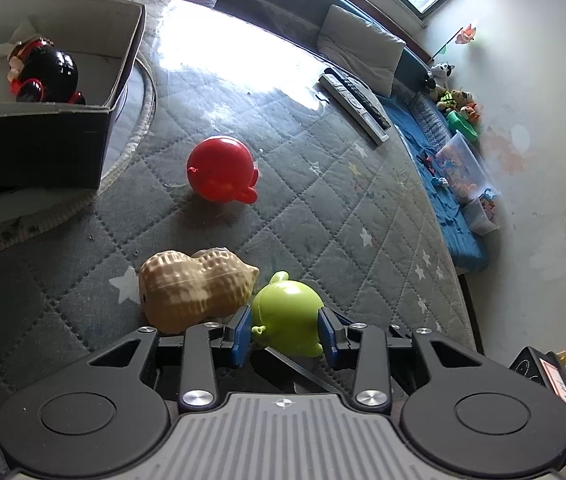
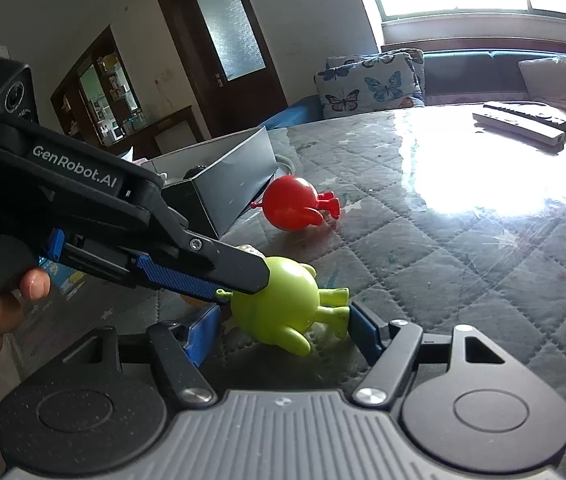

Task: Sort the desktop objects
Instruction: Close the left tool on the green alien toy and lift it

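A green round toy figure (image 1: 289, 312) lies on the quilted table cover, between the blue pads of my left gripper (image 1: 287, 330), which closes around its body. In the right wrist view the same green toy (image 2: 283, 300) lies on its side, with the left gripper's finger (image 2: 219, 264) against it. My right gripper (image 2: 283, 330) is open, its fingers either side of the toy without pressing it. A tan peanut toy (image 1: 195, 290) touches the green toy's left side. A red round toy (image 1: 221, 174) lies farther off (image 2: 293, 208). A grey box (image 1: 115, 96) holds a black-and-red toy (image 1: 45, 74).
Two remote controls (image 1: 357, 102) lie at the table's far side (image 2: 523, 122). The box (image 2: 223, 184) stands on a round mat (image 1: 63, 208) at the left. A sofa with cushions (image 2: 371, 82) and a bench with small toys (image 1: 457, 104) lie beyond the table edge.
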Motion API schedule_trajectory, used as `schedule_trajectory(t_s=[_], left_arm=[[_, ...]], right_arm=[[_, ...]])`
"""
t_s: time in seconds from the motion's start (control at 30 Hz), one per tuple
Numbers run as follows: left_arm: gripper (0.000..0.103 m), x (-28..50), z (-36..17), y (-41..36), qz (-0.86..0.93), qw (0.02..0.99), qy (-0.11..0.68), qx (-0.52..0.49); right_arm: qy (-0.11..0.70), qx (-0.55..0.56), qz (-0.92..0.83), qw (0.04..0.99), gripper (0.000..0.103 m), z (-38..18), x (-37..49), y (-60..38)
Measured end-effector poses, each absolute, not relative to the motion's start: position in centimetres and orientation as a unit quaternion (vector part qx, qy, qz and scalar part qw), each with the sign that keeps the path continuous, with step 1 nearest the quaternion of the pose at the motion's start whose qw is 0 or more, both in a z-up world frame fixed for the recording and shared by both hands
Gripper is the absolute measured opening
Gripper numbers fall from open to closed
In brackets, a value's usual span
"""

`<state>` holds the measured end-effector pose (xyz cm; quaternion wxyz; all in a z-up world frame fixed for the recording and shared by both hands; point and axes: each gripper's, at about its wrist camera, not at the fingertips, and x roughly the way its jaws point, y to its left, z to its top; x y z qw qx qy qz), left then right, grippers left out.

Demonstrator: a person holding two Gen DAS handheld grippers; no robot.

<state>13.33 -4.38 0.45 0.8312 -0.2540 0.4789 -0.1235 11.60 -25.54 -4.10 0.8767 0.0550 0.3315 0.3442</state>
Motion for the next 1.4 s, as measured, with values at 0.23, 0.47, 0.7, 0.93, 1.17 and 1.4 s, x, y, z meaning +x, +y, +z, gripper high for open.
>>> schedule_trajectory(t_s=[0.23,0.47,0.7,0.93,1.17,1.4], left_arm=[[0.04,13.5,0.4,-4.5,-0.135,0.829,0.482,-0.249],[0.039,13.7,0.5,-4.1,-0.141,0.825,0.488,-0.247],[0.039,13.9,0.5,-3.0,-0.142,0.82,0.488,-0.266],[0.04,14.2,0.0,-2.9,-0.151,0.814,0.489,-0.276],[0.039,13.8,0.0,-3.3,-0.164,0.816,0.486,-0.265],[0.039,12.2,0.9,-2.6,-0.178,0.823,0.472,-0.263]], right_arm=[[0.333,0.058,0.338,0.879,0.072,-4.1,11.9,-25.4],[0.333,0.053,0.335,0.88,0.066,-4.0,11.9,-25.6],[0.335,0.047,0.332,0.881,0.066,-4.0,11.9,-25.3],[0.336,0.036,0.328,0.882,0.065,-3.8,11.8,-25.1],[0.336,0.029,0.321,0.885,0.065,-3.7,11.4,-25.0],[0.333,0.011,0.322,0.886,0.065,-2.6,10.4,-24.4]])
